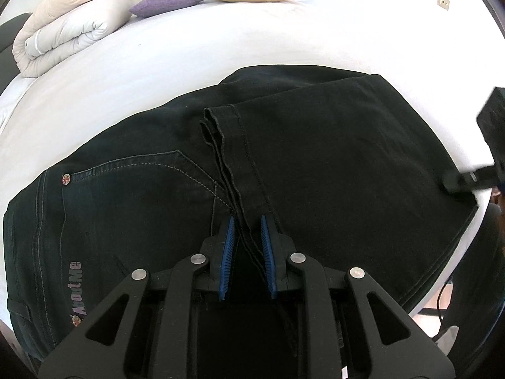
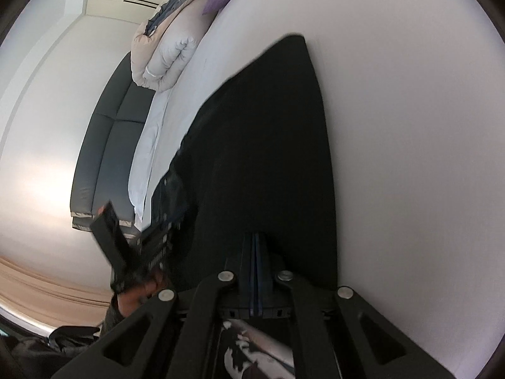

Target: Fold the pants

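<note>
Between the left tool's (image 1: 247, 221) parted fingers lies the pants' (image 1: 331, 145) hem; right tool (image 2: 256, 237) clenched.

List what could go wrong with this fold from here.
1. The left gripper is open around the leg hems; closing carelessly may catch only some layers, so the stack splays.
2. The right gripper is shut on the pants at the fold; pulling now could drag them across the bed and skew the edges.
</note>
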